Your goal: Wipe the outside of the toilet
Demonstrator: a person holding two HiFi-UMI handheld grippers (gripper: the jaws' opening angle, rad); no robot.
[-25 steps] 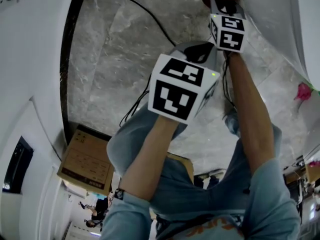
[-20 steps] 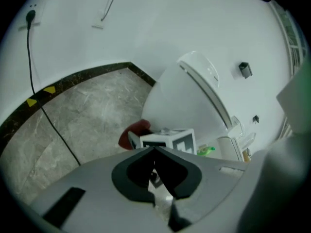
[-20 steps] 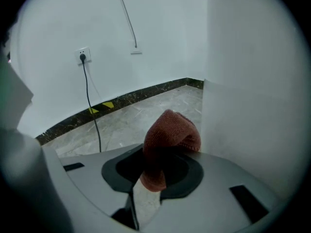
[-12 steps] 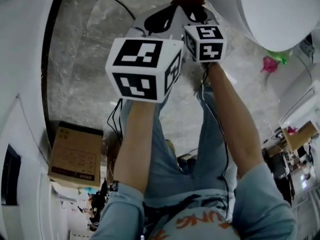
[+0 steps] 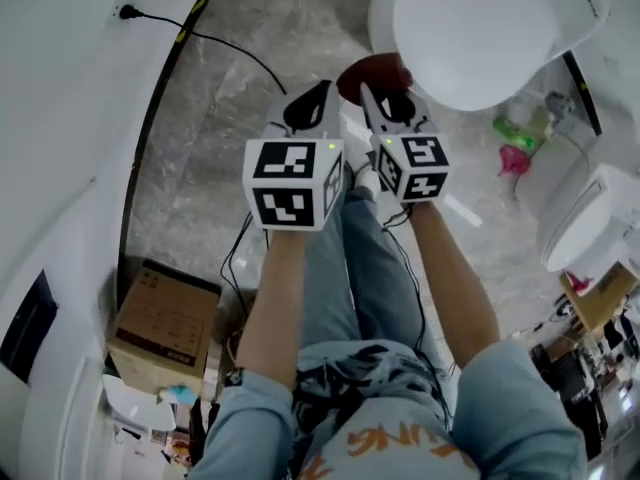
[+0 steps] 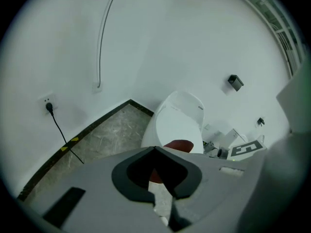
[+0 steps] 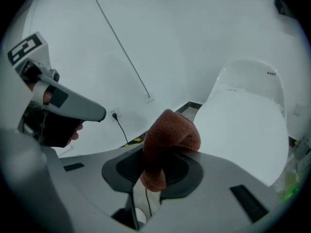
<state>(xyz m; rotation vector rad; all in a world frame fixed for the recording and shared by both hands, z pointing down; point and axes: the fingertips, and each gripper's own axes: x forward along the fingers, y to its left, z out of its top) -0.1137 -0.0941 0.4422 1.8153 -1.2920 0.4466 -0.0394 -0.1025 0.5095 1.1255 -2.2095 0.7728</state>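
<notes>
The left tongs [image 6: 155, 148] are squeezed shut, tip against tip, and there is nothing in them. Through the dark hole between their two arms you can see a bit of floor and a bit of red. The right tongs [image 7: 164, 152] are clamped on a cloth [image 7: 170, 135]. It is rusty red and looks soft and nubbly, like a knitted rag. It bunches up above the tips and one end hangs down through the hole.

The toilet [image 5: 470, 28] stands just ahead of both tongs. It is white, smooth and rounded, with its lid down. The cloth is right at the toilet's front curve, low down. I cannot tell if it is touching.

The floor [image 5: 250, 28] is grey stone with pale streaks. A thin black cord [image 5: 230, 43] runs across it from a plug in the white wall. A brown cardboard box [image 5: 165, 318] sits by the person's left side.

The cloth hides the right tongs' tips. The back of the toilet is cut off at the picture's edge.
</notes>
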